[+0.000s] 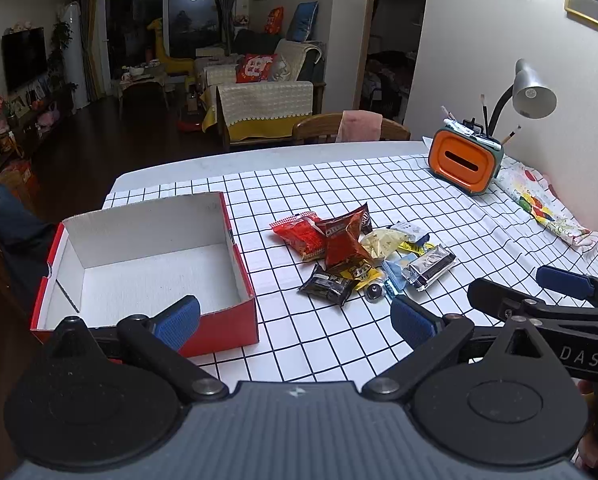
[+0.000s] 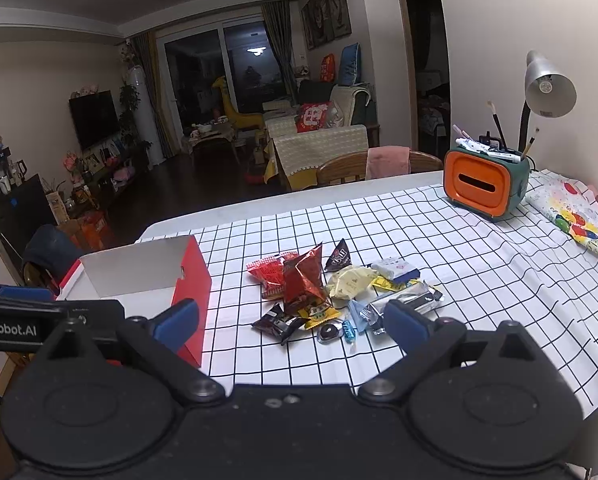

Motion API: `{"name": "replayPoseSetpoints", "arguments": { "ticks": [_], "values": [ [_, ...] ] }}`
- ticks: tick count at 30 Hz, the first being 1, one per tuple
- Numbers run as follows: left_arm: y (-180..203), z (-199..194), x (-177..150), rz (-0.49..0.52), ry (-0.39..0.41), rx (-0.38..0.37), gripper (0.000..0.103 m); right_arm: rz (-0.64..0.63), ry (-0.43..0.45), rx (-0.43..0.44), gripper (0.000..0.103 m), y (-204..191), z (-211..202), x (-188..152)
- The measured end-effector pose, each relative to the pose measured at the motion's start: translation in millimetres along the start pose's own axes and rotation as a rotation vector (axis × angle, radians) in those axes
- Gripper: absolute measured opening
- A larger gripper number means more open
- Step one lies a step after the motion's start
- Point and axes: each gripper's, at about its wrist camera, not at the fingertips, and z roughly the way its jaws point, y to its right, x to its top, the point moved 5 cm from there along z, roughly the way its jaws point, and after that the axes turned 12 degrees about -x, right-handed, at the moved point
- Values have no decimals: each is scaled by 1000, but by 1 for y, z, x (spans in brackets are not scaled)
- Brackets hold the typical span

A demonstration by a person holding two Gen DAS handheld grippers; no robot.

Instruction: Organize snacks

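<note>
A pile of snack packets (image 1: 355, 256) lies on the checked tablecloth, with red bags (image 1: 341, 240), a black packet (image 1: 329, 283), a silver packet (image 1: 431, 266) and a pale yellow one (image 1: 381, 242). An empty red box (image 1: 151, 264) with a white inside stands left of it. My left gripper (image 1: 295, 318) is open and empty, above the cloth near the box's front corner. My right gripper (image 2: 291, 322) is open and empty, just short of the pile (image 2: 331, 292); it also shows at the right of the left wrist view (image 1: 479, 300). The box (image 2: 187, 284) is at its left.
An orange and green pen holder (image 1: 465, 162) and a grey desk lamp (image 1: 533, 94) stand at the table's far right. A printed folded cloth (image 1: 539, 204) lies along the right edge. A wooden chair (image 1: 351, 128) stands behind the table.
</note>
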Motion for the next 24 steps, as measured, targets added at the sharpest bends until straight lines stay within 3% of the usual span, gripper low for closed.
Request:
{"name": "replayPoseSetpoints", "arguments": {
  "ticks": [24],
  "values": [
    [-2, -8, -2, -6, 14, 6, 102, -10, 9, 18, 99, -7, -5, 2]
  ]
}}
